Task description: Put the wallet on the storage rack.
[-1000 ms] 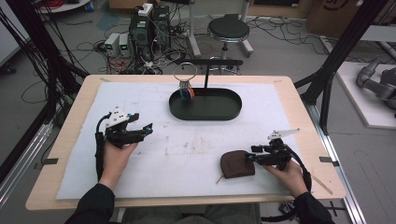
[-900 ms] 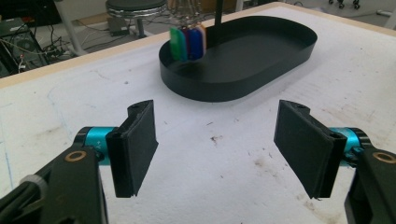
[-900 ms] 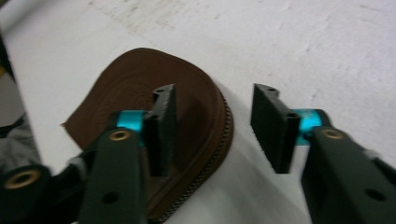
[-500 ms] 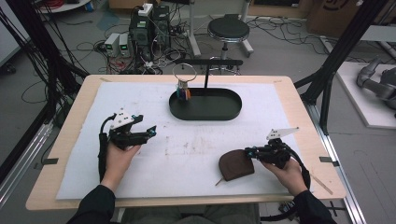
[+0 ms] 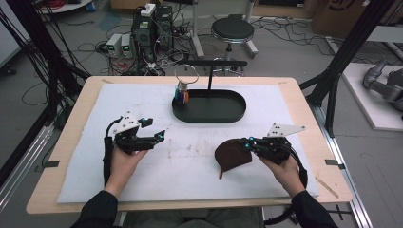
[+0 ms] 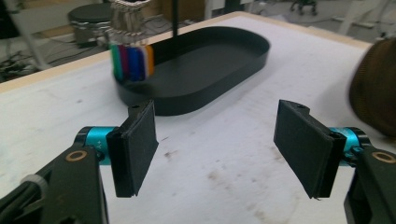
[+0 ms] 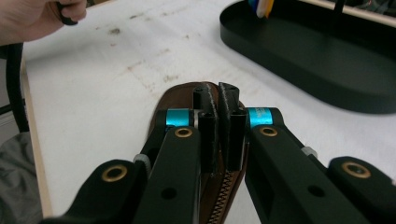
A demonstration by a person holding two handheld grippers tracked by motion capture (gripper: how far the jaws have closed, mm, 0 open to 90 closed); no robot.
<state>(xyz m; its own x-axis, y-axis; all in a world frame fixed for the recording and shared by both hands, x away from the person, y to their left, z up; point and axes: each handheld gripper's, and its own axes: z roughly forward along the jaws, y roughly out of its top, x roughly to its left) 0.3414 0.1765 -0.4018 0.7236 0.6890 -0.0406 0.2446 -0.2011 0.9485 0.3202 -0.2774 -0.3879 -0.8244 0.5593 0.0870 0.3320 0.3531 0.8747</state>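
Observation:
A brown zippered pouch (image 5: pixel 230 156) sits at the right of the white mat, its right edge raised off the surface. My right gripper (image 5: pixel 246 144) is shut on that edge; its jaws have just been closing with the pouch (image 7: pixel 177 100) between them, and in the right gripper view (image 7: pixel 217 100) the zipper runs beneath the pinched pads. My left gripper (image 5: pixel 159 136) hovers over the left half of the mat, open and empty. In the left gripper view (image 6: pixel 224 149) the pouch (image 6: pixel 373 88) shows at the far right.
A black oval tray (image 5: pixel 237 111) stands at the back centre with an upright post (image 5: pixel 210 76). A ring of coloured key tags (image 5: pixel 181 95) hangs at the tray's left end. The white mat (image 5: pixel 190 175) covers most of the wooden table.
The right gripper's jaws have gone from open to shut on the pouch's edge and risen, tilting the pouch up. The left gripper has barely shifted.

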